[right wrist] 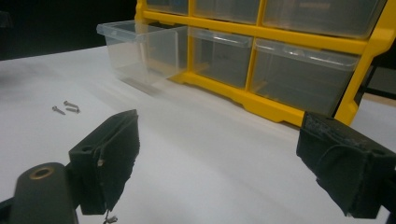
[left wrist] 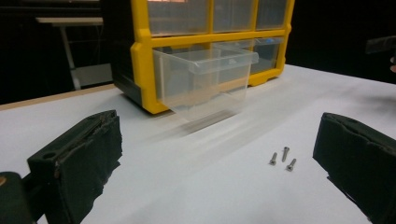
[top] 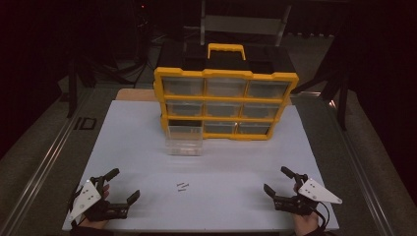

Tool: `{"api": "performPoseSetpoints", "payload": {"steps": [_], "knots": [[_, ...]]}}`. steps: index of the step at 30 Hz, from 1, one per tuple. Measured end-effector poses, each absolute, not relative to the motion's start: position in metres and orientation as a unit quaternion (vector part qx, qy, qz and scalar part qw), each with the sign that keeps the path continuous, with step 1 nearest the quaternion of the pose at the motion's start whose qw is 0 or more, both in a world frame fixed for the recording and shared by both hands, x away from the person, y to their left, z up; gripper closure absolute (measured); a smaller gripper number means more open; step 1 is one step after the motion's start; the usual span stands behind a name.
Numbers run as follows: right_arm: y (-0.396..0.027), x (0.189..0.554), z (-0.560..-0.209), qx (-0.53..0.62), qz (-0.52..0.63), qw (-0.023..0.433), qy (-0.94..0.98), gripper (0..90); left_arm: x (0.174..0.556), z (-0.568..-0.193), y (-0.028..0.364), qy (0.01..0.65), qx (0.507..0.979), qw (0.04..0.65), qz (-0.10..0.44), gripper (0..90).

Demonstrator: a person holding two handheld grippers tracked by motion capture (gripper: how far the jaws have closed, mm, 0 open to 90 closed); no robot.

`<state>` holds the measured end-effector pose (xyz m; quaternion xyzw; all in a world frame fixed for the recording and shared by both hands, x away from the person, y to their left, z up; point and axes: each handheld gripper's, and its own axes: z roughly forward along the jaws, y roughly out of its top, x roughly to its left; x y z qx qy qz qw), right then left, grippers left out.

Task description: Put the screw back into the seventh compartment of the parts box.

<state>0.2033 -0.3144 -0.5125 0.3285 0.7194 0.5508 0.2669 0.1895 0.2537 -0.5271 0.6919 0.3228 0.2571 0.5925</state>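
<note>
The white surface [top: 147, 147] sat in a dark room; three screws [top: 183, 186] lay between the left claw [top: 120, 184] and right claw [top: 276, 181], both wide open, empty.

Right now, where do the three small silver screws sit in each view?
High view: three small silver screws at lower centre on the white tabletop, between the grippers.
Left gripper view: right of centre, near the right-hand jaw.
Right gripper view: far left, mid-height.
Shared landmark: the pulled-out clear plastic drawer at the bottom left of the yellow-framed organiser, beyond the screws.
</note>
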Motion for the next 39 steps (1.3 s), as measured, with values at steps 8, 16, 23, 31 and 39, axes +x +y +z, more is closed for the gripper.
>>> {"api": "performPoseSetpoints", "payload": {"steps": [8, 16, 23, 31, 39], "knots": [[-0.312, 0.204, -0.512, 0.329, 0.549, 0.269, 0.720, 13.0, 0.185, -0.518, 0.248, 0.331, 0.689, 0.598, 0.240, 0.8], [-0.312, 0.205, -0.512, 0.331, 0.550, 0.267, 0.718, 13.1, 0.191, -0.498, 0.242, 0.325, 0.691, 0.605, 0.224, 0.6], [-0.313, 0.205, -0.511, 0.334, 0.553, 0.266, 0.716, 13.1, 0.200, -0.474, 0.232, 0.312, 0.697, 0.609, 0.212, 0.6], [-0.312, 0.206, -0.512, 0.334, 0.553, 0.263, 0.717, 13.1, 0.213, -0.452, 0.214, 0.302, 0.712, 0.608, 0.178, 0.1], [-0.312, 0.206, -0.512, 0.332, 0.553, 0.261, 0.718, 13.2, 0.228, -0.446, 0.191, 0.299, 0.739, 0.589, 0.133, 0.1]]}}
